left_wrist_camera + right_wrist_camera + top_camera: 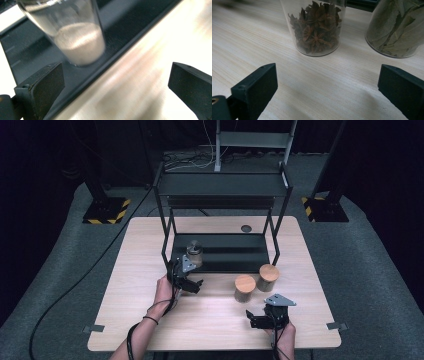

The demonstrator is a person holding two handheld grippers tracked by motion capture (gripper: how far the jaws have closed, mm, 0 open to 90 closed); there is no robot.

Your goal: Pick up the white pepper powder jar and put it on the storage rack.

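A glass jar of pale powder stands on the left of the black rack's bottom shelf. My left gripper is open just in front of that shelf edge, with the jar beyond its jaws and apart from them. Two wooden-lidded jars stand on the table: one of star anise and one of bay leaves. My right gripper is open, low over the table, a short way before the star anise jar.
The black two-shelf rack stands at the back middle of the light wooden table, its uprights flanking the bottom shelf. A small round hole lies behind it. Cables trail from the left gripper across the grey floor.
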